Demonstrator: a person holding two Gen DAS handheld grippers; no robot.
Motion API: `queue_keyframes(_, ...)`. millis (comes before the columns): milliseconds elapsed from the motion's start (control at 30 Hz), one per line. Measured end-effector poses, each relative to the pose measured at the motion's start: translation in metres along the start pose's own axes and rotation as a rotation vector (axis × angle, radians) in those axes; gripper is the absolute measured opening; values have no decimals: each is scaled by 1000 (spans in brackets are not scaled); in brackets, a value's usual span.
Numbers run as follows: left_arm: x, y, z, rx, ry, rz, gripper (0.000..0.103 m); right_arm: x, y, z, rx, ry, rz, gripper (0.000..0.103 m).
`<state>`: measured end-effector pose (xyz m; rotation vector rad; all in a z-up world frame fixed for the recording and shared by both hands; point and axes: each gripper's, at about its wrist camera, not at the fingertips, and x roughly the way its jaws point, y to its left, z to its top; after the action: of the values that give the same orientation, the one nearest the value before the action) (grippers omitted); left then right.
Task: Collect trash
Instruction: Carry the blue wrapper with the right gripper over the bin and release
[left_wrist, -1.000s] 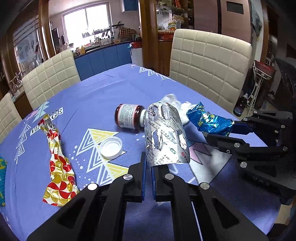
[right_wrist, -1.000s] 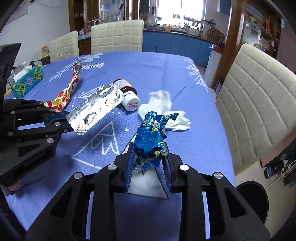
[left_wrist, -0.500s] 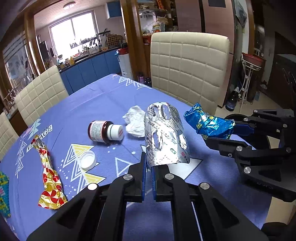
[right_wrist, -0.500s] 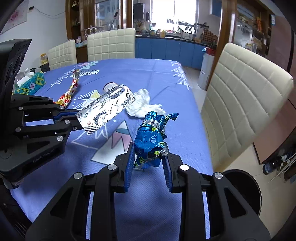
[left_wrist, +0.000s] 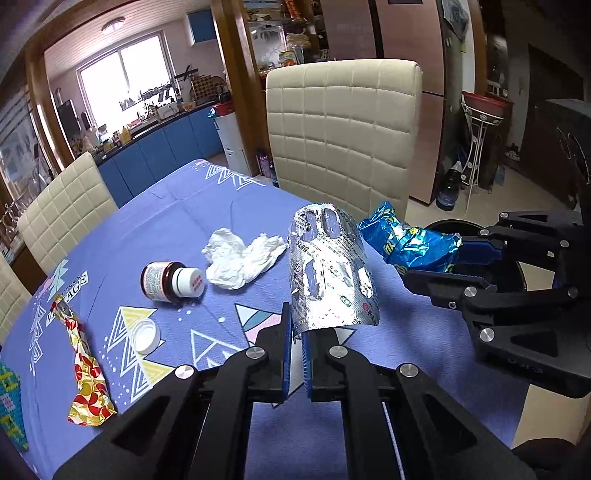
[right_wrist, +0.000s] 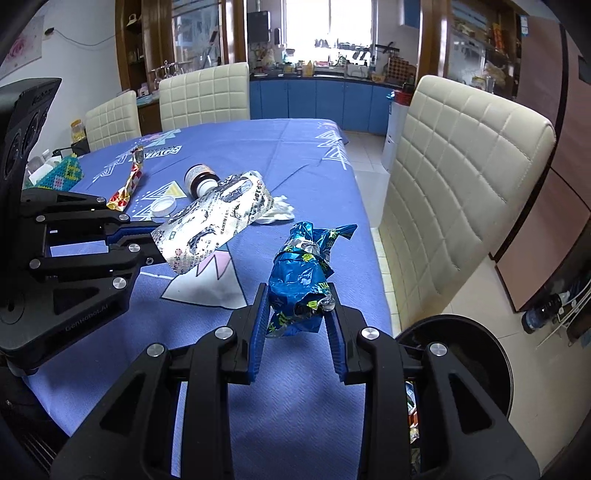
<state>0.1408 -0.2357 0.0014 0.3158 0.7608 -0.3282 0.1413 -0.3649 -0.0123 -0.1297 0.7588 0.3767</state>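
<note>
My left gripper (left_wrist: 297, 325) is shut on the lower edge of a silver blister pack (left_wrist: 332, 273), which stands upright above the blue tablecloth (left_wrist: 177, 210). In the right wrist view the same pack (right_wrist: 218, 225) sticks out of the left gripper (right_wrist: 147, 240). My right gripper (right_wrist: 297, 314) is shut on a crumpled blue foil wrapper (right_wrist: 301, 277), held in the air over the table's right edge. The left wrist view shows that wrapper (left_wrist: 410, 243) in the right gripper (left_wrist: 439, 258). A black round bin (right_wrist: 461, 332) stands on the floor just below and right of the right gripper.
On the cloth lie a brown pill bottle (left_wrist: 170, 282) on its side, a white cap (left_wrist: 146, 334), a crumpled tissue (left_wrist: 240, 258) and a red-gold wrapper (left_wrist: 83, 369). A cream padded chair (left_wrist: 343, 136) stands at the table's edge beside the bin.
Both grippers have carried their loads away from the middle of the table toward its edge by the chair. The bin has come into view. Both grips look unchanged.
</note>
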Motion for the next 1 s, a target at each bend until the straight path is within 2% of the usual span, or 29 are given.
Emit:
queue_keyframes(500, 5, -41, 14, 98, -3, -29, 5, -12, -39, -12, 75, -17, -36, 32)
queue_keyframes(1000, 16, -69, 28, 145, 2, -64, 5, -20, -74, -22, 133, -19, -80, 33)
